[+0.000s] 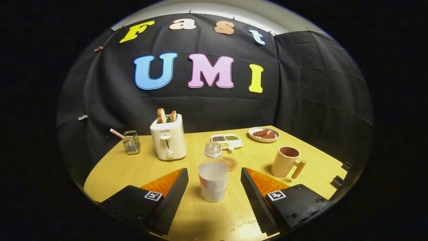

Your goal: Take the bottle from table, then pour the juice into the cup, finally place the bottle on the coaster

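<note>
The claw [214, 174] is held open, the bottle [213, 177] standing untouched between its fingers; likely light, smooth plastic, best gripped mid-body.

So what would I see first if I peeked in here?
Probably the clear bottle standing upright between the open gripper's fingers, with neither finger touching it. Then the white toaster beyond the left finger, with two slices of bread poking out, and the cup with its handle beyond the right finger.

Clear plastic bottle [213, 177], matt ceramic cup [285, 161], smooth wooden table [133, 167], glossy toaster [168, 137].
</note>
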### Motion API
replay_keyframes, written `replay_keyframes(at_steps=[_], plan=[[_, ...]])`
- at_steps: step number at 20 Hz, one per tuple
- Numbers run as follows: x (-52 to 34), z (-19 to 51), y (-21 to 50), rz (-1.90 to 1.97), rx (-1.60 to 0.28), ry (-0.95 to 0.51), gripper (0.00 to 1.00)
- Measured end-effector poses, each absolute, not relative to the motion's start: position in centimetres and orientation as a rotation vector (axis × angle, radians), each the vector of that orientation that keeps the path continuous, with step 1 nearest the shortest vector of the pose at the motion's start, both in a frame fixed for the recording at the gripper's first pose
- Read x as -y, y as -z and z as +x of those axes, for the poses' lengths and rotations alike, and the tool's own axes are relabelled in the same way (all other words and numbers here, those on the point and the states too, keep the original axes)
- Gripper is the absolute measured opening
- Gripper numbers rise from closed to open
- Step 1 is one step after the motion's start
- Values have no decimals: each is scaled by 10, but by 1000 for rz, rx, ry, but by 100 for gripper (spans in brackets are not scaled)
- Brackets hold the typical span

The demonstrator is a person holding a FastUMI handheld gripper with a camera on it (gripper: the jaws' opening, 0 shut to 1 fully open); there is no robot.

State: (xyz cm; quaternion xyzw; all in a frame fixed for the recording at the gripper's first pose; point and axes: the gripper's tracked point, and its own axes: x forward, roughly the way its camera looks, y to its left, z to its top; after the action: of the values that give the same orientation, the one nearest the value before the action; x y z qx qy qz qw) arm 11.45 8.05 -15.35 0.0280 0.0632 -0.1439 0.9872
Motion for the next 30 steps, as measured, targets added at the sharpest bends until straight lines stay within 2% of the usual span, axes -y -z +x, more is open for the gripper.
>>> replay_keyframes(at_steps=[8, 23, 27, 30], plan=[[-70, 155, 200, 58, -193, 328, 97], [-49, 195, 202, 91, -184, 393, 97], [-49, 197, 200, 98, -177, 397, 81], [-49, 194, 199, 101, -191, 394, 79]])
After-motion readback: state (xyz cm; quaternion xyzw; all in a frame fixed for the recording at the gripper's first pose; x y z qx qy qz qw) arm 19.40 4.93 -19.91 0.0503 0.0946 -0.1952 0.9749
